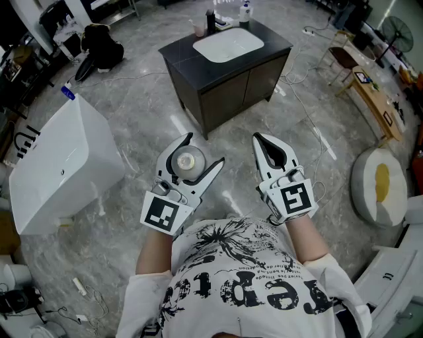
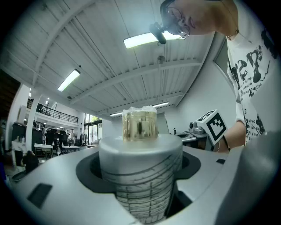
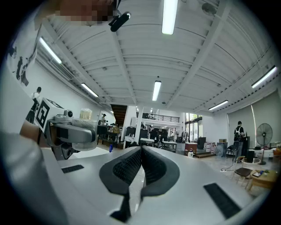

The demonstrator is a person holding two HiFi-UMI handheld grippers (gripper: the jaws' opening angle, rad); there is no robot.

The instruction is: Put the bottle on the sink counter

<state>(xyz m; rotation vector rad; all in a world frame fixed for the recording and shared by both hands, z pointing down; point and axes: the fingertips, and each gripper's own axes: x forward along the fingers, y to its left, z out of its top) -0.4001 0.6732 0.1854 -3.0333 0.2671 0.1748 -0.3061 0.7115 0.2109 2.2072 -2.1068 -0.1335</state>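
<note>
A pale grey bottle [image 1: 187, 160] with a clear yellowish cap [image 2: 139, 124] stands upright between the jaws of my left gripper [image 1: 205, 149], which is shut on it. In the left gripper view the bottle's ribbed body [image 2: 140, 176] fills the gap between the wide-set jaws. My right gripper [image 1: 259, 139] is held level beside it, shut and with nothing in it, its dark pads [image 3: 131, 165] pressed together. The sink counter [image 1: 178, 56], a dark cabinet with a white basin [image 1: 228, 45], stands farther ahead on the marble floor.
A dark bottle [image 1: 210, 20], a white bottle [image 1: 245, 12] and a pink cup [image 1: 198, 30] stand at the counter's back edge. A white tub [image 1: 59, 165] is at the left, a wooden bench [image 1: 377, 99] and a round white cushion [image 1: 380, 185] at the right. Cables trail over the floor.
</note>
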